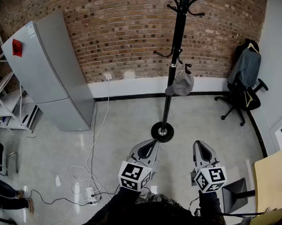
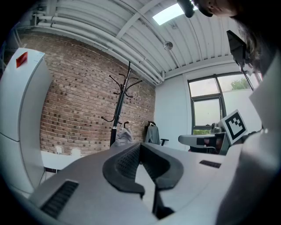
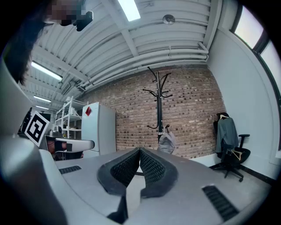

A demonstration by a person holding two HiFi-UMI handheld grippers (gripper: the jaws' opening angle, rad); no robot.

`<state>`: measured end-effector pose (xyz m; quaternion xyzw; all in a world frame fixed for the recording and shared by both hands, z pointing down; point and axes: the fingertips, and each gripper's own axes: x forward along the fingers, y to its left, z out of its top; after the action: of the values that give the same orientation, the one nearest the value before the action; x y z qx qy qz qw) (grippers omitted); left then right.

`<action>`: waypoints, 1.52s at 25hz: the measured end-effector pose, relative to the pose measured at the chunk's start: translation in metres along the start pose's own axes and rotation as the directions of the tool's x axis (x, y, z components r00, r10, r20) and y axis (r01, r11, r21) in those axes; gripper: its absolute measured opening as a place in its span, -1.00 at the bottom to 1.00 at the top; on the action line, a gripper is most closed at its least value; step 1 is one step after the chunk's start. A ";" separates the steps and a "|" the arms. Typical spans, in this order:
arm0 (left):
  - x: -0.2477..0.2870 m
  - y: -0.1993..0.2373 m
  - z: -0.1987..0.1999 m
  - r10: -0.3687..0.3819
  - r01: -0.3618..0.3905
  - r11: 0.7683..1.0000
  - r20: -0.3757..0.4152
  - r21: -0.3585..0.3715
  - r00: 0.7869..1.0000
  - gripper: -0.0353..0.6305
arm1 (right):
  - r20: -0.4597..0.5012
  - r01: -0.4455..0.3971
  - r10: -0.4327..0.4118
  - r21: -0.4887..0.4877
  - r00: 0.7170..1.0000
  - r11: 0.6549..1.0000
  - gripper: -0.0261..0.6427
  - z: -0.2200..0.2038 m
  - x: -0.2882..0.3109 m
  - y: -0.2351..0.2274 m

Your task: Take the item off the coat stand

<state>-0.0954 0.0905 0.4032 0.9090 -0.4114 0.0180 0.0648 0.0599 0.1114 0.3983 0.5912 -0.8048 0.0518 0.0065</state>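
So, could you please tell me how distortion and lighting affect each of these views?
Head view: wide lens bows the brick wall and tilts the fridge. Left gripper view: dark round edges, window washed out. Right gripper view: ceiling light blown out.

The item (image 1: 180, 86) is soft grey cloth. The coat stand (image 1: 179, 38) looks like glossy black metal. The far wall (image 1: 119, 36) is rough red brick. The pale floor (image 1: 127, 119) is smooth and shiny. At left, the fridge (image 1: 55, 81) is smooth, matt grey.
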 end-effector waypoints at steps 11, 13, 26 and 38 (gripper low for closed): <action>-0.001 0.040 -0.013 -0.005 0.004 1.000 -0.017 -0.019 1.000 -0.87 | -0.026 0.027 -0.026 0.020 0.999 0.999 -0.89 -0.020 0.019 0.019; 0.002 0.041 -0.015 -0.011 0.011 1.000 -0.019 -0.020 1.000 -0.87 | -0.032 0.035 -0.034 0.023 0.999 0.999 -0.89 -0.022 0.021 0.016; 0.064 0.052 -0.017 -0.020 0.020 1.000 -0.033 -0.018 0.999 -0.87 | -0.023 0.033 -0.033 0.020 0.999 0.999 -0.89 -0.018 0.068 -0.034; 0.158 0.077 -0.007 0.030 -0.031 0.999 -0.035 -0.025 0.999 -0.87 | -0.026 -0.031 0.032 0.013 0.999 0.999 -0.89 -0.005 0.152 -0.102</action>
<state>-0.0486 -0.0763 0.4315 0.9013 -0.4242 0.0295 0.0830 0.1113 -0.0627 0.4224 0.5778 -0.8135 0.0650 0.0126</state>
